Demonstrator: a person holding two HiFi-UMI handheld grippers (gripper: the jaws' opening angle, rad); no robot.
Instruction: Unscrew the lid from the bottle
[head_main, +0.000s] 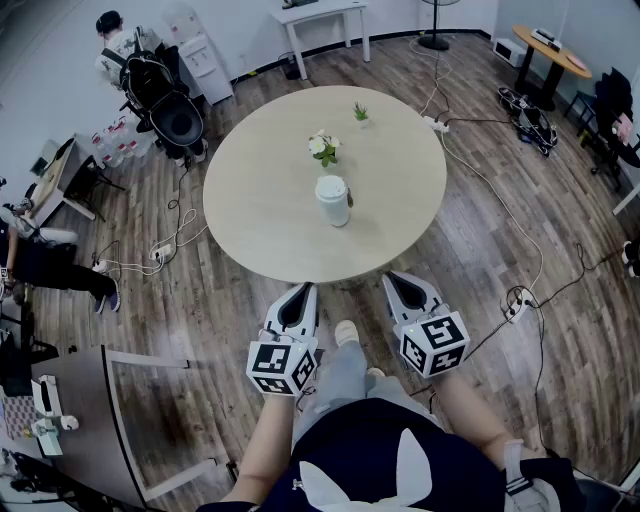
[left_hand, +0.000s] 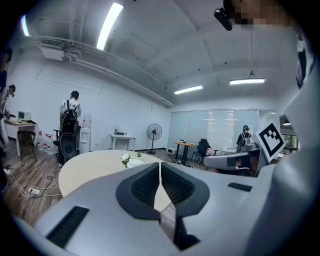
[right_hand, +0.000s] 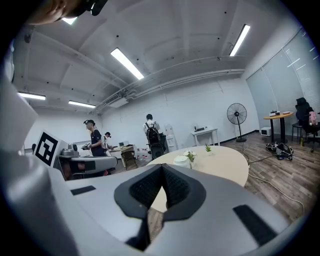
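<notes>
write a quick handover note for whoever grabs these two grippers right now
Left gripper: shut, empty, held just short of the table's near edge.
Right gripper: shut, empty, beside the left one, also short of the edge.
Bottle: white, upright near the middle of the round table, lid on. Flowers stand just behind it.
Done: nothing yet; the bottle is untouched.
Left: open both grippers, reach in, probably hold the bottle's body with one, grip the lid with the other, and twist it off.
</notes>
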